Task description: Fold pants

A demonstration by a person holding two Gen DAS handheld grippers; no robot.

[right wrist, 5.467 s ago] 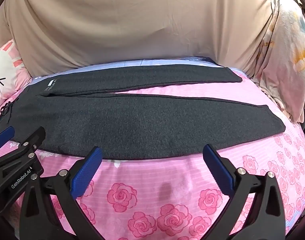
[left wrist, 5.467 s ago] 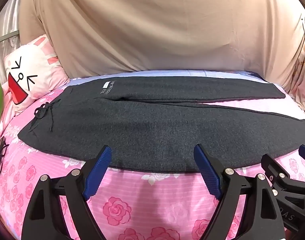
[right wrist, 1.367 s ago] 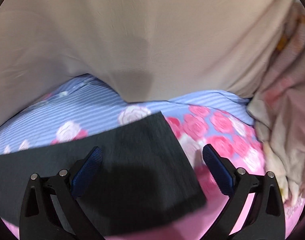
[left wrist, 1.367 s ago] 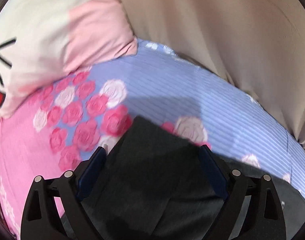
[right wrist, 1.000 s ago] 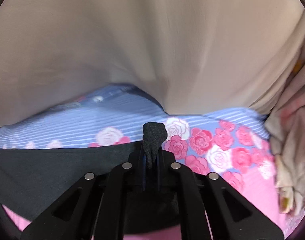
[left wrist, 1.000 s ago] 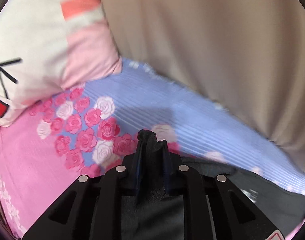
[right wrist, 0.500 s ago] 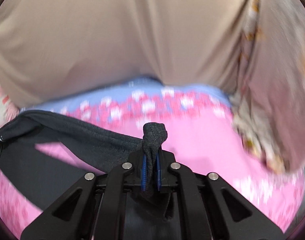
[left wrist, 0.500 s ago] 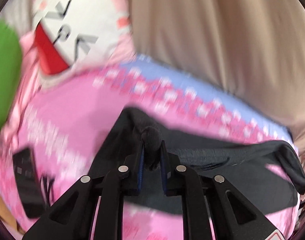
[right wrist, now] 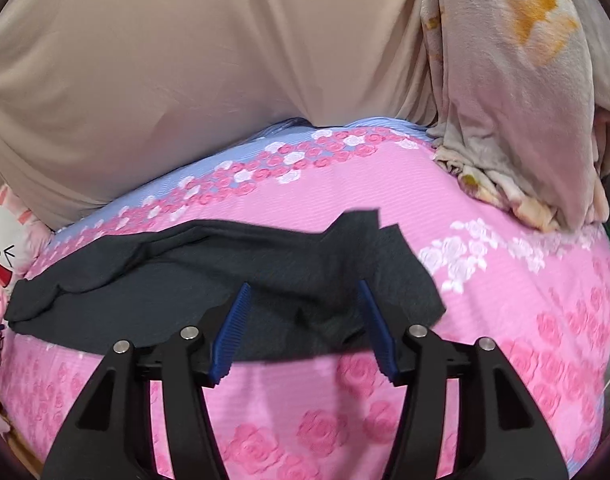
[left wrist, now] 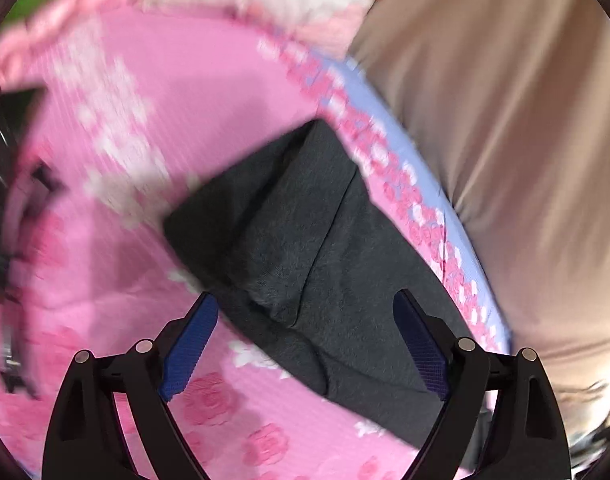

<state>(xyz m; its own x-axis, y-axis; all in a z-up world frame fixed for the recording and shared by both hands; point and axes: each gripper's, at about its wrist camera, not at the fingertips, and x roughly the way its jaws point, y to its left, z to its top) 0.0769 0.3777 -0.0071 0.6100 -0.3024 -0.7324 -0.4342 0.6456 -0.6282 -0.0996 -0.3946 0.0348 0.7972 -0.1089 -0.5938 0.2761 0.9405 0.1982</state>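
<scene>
First lengthwise fold just laid: pants (right wrist: 225, 280) lie doubled, rumpled, across the near half of the bed (right wrist: 505, 300); left gripper (left wrist: 305, 344) fingers wide, right gripper (right wrist: 305, 328) fingers half apart, both just opening, gripping nothing; next, smooth and fold crosswise.

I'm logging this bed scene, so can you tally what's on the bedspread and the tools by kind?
Dark grey pants: 1
Cartoon-face pillow: 1
Floral blanket: 1
Grippers, left gripper and right gripper, both open: 2
Total: 5
</scene>
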